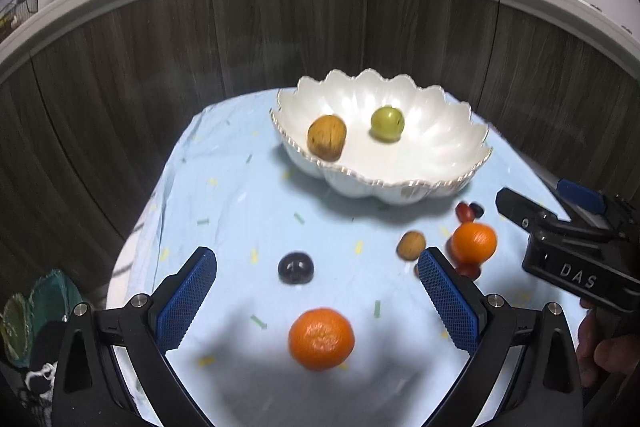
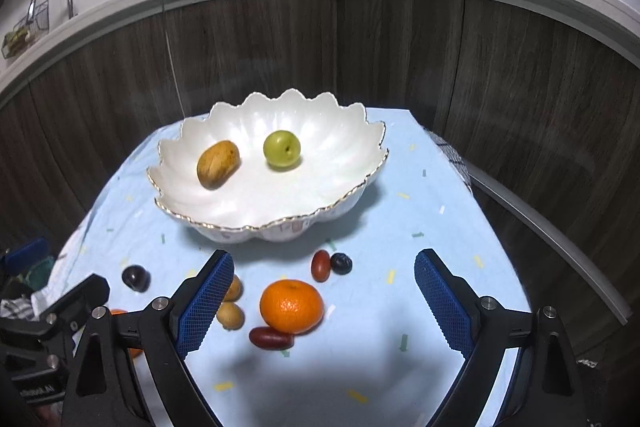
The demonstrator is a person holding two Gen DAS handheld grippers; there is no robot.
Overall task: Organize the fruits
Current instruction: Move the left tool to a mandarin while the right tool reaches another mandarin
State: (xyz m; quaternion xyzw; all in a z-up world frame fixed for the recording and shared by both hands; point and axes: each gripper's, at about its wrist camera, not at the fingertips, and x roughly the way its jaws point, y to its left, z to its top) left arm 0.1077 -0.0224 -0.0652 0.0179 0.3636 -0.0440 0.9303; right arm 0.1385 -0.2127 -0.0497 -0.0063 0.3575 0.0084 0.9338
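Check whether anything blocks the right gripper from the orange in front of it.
Nothing visible does. The right gripper has its jaws open, and the orange lies on the blue cloth between them. A red date touches its near side and could get nudged.

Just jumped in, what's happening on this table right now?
A person holds a gripper in each hand over loose fruit on a blue cloth. Both are open and empty: the left gripper frames one orange, the right gripper another orange. The white bowl already holds a kiwi and a green fruit.
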